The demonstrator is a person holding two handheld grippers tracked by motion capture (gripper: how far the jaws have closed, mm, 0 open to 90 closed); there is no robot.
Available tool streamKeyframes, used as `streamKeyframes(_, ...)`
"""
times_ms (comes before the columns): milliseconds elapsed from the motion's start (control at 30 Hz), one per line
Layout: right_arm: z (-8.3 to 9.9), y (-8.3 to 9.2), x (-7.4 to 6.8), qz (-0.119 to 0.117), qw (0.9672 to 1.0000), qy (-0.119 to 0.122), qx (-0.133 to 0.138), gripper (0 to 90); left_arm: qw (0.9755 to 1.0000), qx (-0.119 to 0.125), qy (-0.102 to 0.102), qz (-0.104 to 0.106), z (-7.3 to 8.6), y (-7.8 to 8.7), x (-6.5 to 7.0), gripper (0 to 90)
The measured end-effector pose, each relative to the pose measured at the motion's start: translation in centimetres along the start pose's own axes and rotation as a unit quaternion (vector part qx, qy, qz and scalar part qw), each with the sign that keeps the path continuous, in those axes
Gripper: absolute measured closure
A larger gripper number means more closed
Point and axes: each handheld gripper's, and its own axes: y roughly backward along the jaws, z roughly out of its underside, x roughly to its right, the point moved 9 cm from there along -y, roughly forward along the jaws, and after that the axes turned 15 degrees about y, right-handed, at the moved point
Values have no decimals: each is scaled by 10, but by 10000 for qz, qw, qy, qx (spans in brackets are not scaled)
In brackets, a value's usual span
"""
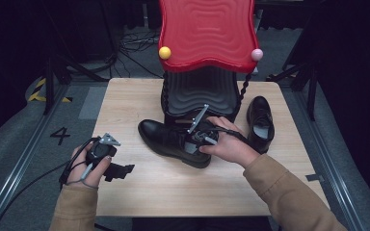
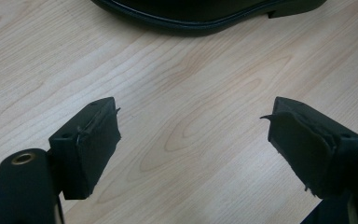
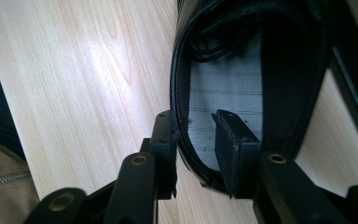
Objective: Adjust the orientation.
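Observation:
A black leather shoe lies across the middle of the wooden table, toe to the left. My right gripper is at its heel opening. In the right gripper view the right gripper straddles the collar of the shoe, one jaw outside the rim and the other inside over the grey insole. The inner pad stands clear of the leather, so the grip is open. My left gripper rests at the table's front left. In the left gripper view the left gripper is wide open over bare wood, with the shoe's sole beyond.
A second black shoe stands at the right of the table, its toe toward the front. A rack with a wavy red top shelf and a black lower shelf stands at the back centre. Cables run along the floor behind.

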Motion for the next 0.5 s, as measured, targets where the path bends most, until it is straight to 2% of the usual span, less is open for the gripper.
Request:
streamKeyframes(133,-1,-13,-1,-157,9998,-23,-156,679,10000,0,23,15,0,0,0,169)
streamKeyframes(300,0,-23,-2,-215,9992,39,-348,689,10000,-13,34,-21,0,-1,-1,170)
streamKeyframes(400,1,-31,-3,-299,9982,133,-497,740,10000,-40,-3,-8,0,-3,0,170)
streamKeyframes(500,1,-35,-7,-365,9976,104,-579,810,10000,-32,-9,-10,0,-3,0,170)
